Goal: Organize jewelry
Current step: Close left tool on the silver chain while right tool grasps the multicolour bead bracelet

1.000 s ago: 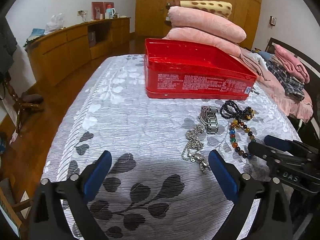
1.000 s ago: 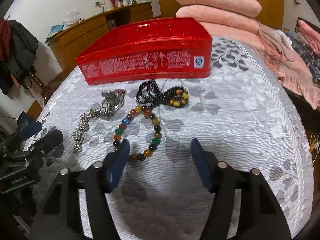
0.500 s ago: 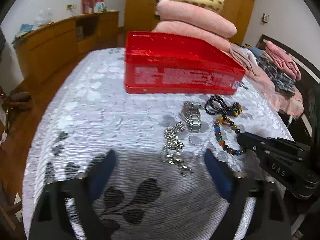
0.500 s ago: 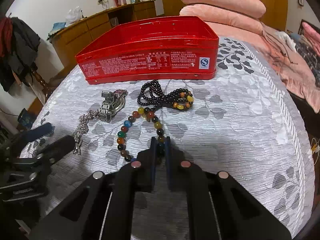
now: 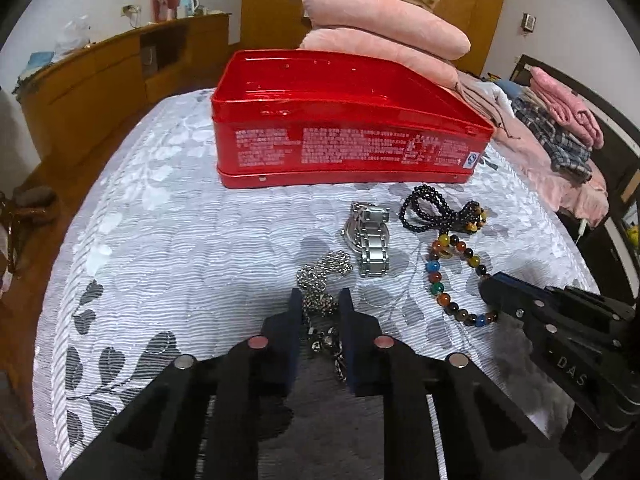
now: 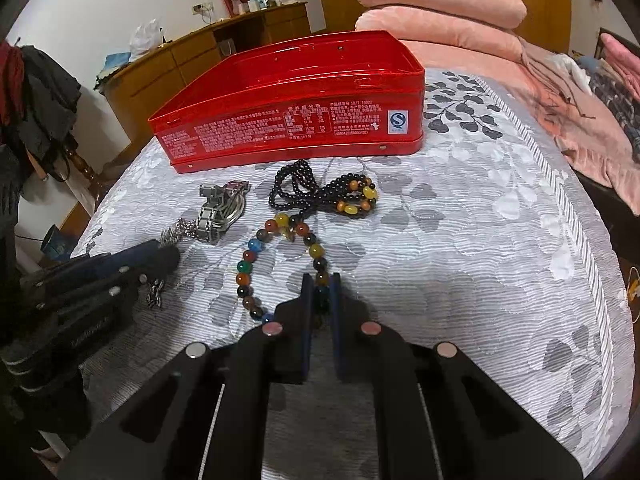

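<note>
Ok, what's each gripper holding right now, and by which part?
Left gripper, jaws just closing, pinches the silver chain near its pendant end. Right gripper clamps the multicolored bead bracelet at its near side.

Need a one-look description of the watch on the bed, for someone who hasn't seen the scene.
Find the big red tin on the white leaf-patterned bedspread. Just in front of it lies a row of jewelry; the wristwatch sits between the silver chain and the black bead necklace. It is the only piece with flat, brushed-metal links rather than beads or fine chain.
</note>
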Tool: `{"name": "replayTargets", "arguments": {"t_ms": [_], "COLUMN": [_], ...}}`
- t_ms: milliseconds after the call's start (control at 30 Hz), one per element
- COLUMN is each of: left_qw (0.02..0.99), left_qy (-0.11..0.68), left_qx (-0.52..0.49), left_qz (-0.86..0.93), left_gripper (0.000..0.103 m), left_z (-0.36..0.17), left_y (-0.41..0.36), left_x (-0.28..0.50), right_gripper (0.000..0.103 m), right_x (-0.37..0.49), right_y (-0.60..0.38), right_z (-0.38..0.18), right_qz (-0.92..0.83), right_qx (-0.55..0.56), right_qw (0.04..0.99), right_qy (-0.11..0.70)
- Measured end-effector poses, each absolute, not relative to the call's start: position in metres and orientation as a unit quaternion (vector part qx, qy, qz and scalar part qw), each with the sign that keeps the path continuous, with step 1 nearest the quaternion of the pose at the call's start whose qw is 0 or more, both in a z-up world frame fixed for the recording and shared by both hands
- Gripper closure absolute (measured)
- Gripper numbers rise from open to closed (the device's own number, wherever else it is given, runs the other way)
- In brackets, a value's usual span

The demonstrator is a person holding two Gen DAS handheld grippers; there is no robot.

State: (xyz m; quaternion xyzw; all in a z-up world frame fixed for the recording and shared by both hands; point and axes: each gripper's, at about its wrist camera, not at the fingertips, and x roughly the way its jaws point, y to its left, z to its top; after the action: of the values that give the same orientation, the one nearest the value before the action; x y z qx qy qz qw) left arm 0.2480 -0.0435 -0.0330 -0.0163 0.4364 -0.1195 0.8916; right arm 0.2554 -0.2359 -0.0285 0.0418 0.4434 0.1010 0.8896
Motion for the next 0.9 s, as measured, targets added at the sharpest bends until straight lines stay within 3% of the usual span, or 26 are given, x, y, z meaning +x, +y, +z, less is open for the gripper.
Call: {"name": "replayTargets", "arguments": {"t_ms": [400, 500, 600, 900], "left_qw": [0.889, 0.89, 0.891, 0.9], "left_qy": [0.44, 0.44, 0.439, 0.416], "left_qx": [-0.038, -0.029, -0.027, -0.047], "left_qz": [-0.116, -0.116, -0.112, -0.118], "left_gripper": [0.084, 0.079, 0.084, 0.086], "left_z": [-0.033, -0.034, -0.034, -0.018], "left_y": [-0.03, -0.037, -0.037, -0.027], "left_x": [0.24, 0.245, 0.244, 0.228], "right_gripper": [0.092, 0.092, 0.095, 0.096], "right_x": [0.258, 0.261, 0.261, 0.247], "right_y": [-0.232, -0.234, -0.233, -0.231], "right_z": [-0.03, -0.03, -0.03, -0.016], "right_qz": [0.105, 0.108, 0.105, 0.101], "right_qx": [0.036, 0.044, 0.04, 0.037], "right_qw": [0.888, 0.887, 0.887, 0.897], "right_qy": [0.446, 0.448, 0.447, 0.428]}}
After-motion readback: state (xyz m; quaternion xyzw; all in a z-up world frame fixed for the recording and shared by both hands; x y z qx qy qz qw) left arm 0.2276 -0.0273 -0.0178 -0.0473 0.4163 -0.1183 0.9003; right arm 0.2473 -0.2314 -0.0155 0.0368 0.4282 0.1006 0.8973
